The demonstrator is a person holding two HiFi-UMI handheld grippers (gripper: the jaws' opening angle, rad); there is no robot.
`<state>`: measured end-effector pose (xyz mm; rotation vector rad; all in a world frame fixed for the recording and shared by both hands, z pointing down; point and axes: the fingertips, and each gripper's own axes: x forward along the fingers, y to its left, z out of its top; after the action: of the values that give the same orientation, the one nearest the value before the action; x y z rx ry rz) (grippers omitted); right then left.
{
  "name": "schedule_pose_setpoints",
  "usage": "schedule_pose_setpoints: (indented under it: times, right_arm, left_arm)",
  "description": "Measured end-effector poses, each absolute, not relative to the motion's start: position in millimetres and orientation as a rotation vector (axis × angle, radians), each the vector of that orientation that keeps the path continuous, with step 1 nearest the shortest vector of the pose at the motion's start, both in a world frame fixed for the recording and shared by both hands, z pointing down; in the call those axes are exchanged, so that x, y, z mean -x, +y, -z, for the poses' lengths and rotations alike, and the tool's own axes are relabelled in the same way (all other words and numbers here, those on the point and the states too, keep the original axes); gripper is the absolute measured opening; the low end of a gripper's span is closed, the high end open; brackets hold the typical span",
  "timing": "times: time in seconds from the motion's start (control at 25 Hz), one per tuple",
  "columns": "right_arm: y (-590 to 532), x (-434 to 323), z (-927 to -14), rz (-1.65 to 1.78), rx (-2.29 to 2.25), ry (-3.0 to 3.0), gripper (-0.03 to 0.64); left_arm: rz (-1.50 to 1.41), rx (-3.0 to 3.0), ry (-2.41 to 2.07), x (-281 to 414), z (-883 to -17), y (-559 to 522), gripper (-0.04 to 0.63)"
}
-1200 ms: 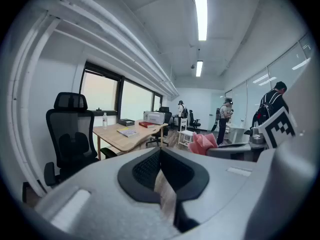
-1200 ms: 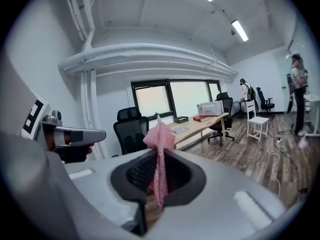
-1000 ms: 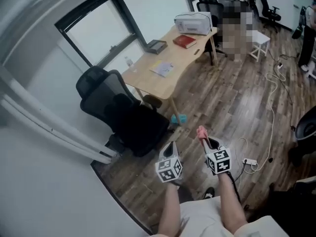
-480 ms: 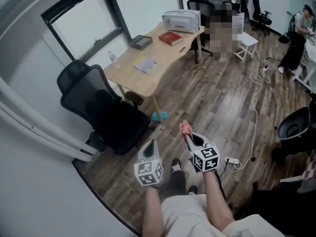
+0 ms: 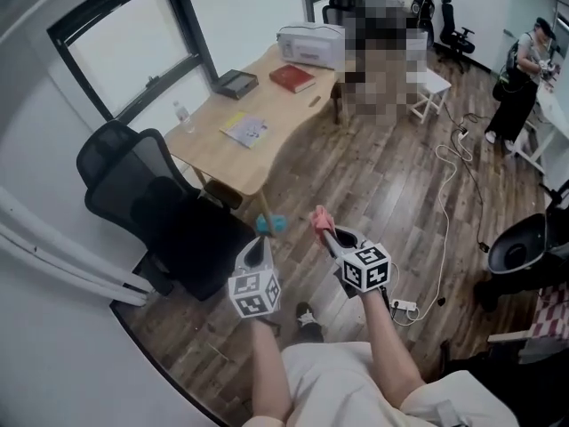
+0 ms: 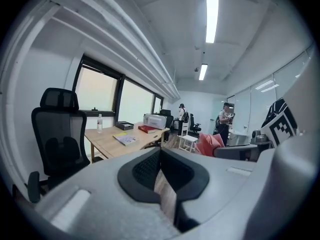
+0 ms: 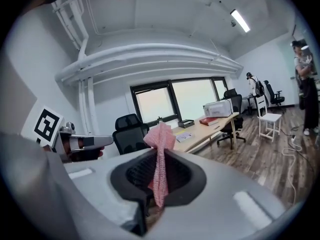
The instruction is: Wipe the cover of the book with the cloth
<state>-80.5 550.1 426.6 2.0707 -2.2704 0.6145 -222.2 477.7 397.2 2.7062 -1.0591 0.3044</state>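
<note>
A red book [image 5: 292, 78] lies on the far end of the wooden desk [image 5: 276, 114]; it also shows small in the left gripper view [image 6: 148, 129] and the right gripper view [image 7: 208, 120]. A yellowish booklet [image 5: 244, 129] lies nearer on the same desk. My right gripper [image 5: 331, 237] is shut on a pink cloth [image 5: 321, 218], which sticks up between the pads [image 7: 160, 149]. My left gripper [image 5: 259, 249] is shut with nothing in it. Both hang in the air over the wood floor, well short of the desk.
A black office chair [image 5: 147, 194] stands left of the desk. On the desk are a printer [image 5: 311, 43], a dark box [image 5: 236, 83] and a bottle [image 5: 182, 114]. A white stool [image 5: 428, 87], floor cables [image 5: 453, 149], a power strip [image 5: 404, 307] and a standing person [image 5: 520, 69] lie to the right.
The head view has swung, so desk and chair now sit further left and both grippers have shifted left in it. The cloth stays clamped in the right gripper.
</note>
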Motion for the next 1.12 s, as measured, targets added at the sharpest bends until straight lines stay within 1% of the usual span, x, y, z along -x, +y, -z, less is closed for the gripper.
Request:
schedule_pose_setpoints:
  times: [0.28,0.44,0.76,0.96,1.12]
  right_arm:
    - [465.8,50.0,-437.8,-0.626,-2.038,-2.243,0.031]
    - [433.9,26.2,-448.1,-0.615,-2.051,-2.204,0.031]
    - [387.8,-17.8,-482.0,-0.739,-2.161,-2.134,0.031]
    - [346.6,-45.5,-498.2,-0.777,-2.150,-2.147,0.031]
    - [294.0,-75.8,-508.3,-0.781,-2.090,-2.198,0.031]
  left_arm:
    - [-0.255,-2.690,-1.056,189.0,-399.3,375.2,0.006]
    - [-0.195,-2.645,-1.079,183.6,-411.5,330.7,0.006]
    - [-0.243,-2.551,-1.158,186.8,-454.9,262.6,0.006]
    - [-0.305,-2.527,-1.181,164.1,-475.8,225.3,0.006]
    - [-0.371,-2.550,-1.213,129.3,-479.4,184.8,0.006]
